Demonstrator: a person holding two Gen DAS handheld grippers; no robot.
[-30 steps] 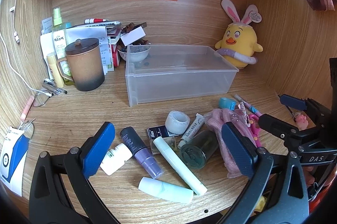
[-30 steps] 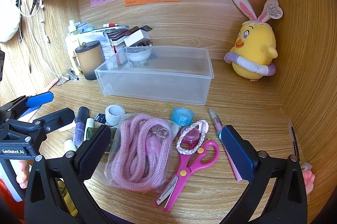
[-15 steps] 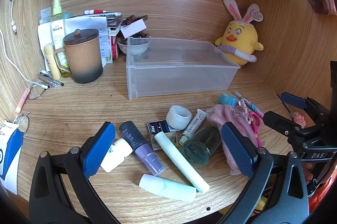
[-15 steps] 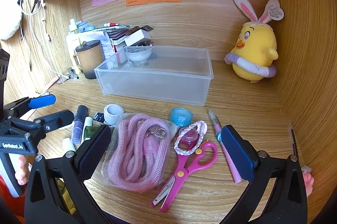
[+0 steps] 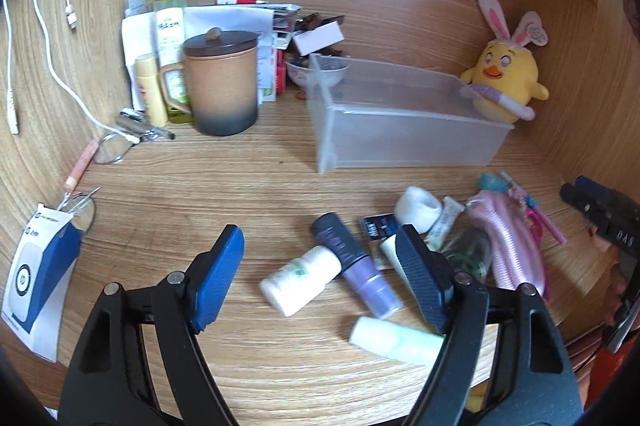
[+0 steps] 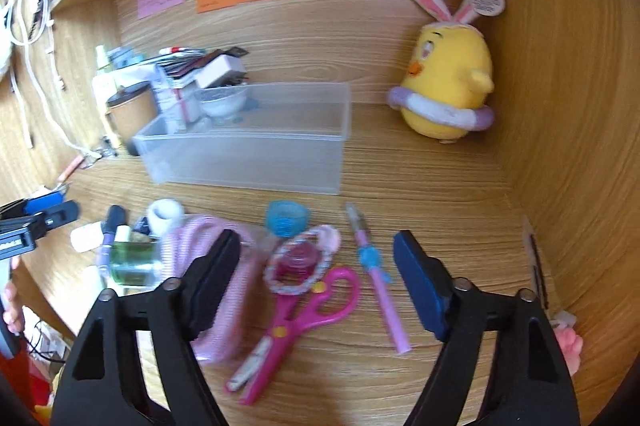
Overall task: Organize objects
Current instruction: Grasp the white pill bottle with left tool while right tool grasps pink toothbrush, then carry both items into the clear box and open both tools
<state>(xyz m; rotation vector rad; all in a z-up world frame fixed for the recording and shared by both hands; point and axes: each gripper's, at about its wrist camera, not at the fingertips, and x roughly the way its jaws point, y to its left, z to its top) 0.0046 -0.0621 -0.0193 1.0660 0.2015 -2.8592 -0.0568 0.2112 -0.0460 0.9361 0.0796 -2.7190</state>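
Note:
A clear plastic bin [image 5: 404,121] stands empty at the back of the wooden desk; it also shows in the right wrist view [image 6: 256,145]. My left gripper [image 5: 320,278] is open above a white bottle [image 5: 300,280] and a purple tube [image 5: 356,262], with a pale tube [image 5: 396,340] near its right finger. My right gripper [image 6: 316,274] is open above pink scissors [image 6: 296,322], a beaded ring with a pink jar [image 6: 298,260] and a pink pen [image 6: 378,278]. A pink rope [image 6: 224,266] lies under its left finger.
A brown lidded mug [image 5: 222,83], spray bottle [image 5: 170,25] and papers stand at the back left. A yellow plush chick [image 6: 444,81] sits at the back right. A tape roll [image 5: 418,201], a teal cap [image 6: 286,218] and a green glass jar [image 6: 134,262] lie among the clutter.
Both grippers have moved forward and down toward the desk items. The left view has swung left; the right view has swung right. Both stay open.

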